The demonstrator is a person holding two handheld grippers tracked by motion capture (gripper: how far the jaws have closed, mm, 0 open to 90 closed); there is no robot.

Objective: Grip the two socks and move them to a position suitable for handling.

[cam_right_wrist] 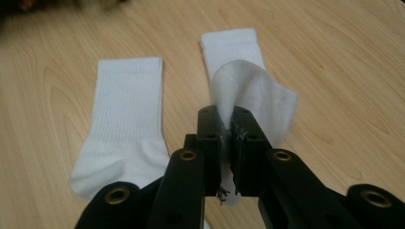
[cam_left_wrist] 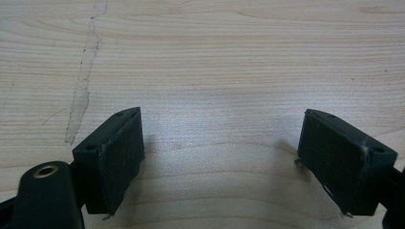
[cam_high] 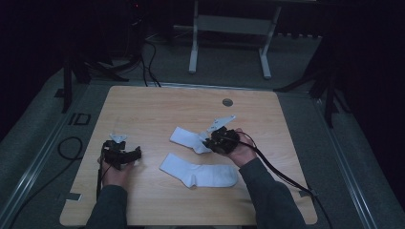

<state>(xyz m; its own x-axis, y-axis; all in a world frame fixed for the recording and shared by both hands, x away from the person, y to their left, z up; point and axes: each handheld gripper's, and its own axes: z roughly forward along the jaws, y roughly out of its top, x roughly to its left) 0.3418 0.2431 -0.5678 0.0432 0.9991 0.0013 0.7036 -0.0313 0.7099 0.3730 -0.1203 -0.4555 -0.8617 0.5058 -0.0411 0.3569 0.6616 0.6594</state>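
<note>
Ribbed white sock (cam_right_wrist: 248, 90) pinched in right hand-held gripper (cam_right_wrist: 228, 126); left hand-held gripper (cam_left_wrist: 219, 157) agape, empty.

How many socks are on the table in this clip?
2. One white sock lies flat near the table's middle, toward the person. The other sock lies just beyond it, its toe end pinched in the right gripper. The left gripper is open over bare wood.

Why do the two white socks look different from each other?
The far sock is pinched by the right gripper, its foot end lifted and folded over; the near sock lies flat, untouched. The far sock looks bunched and shorter; the near sock is stretched out. Both are white and ribbed.
</note>
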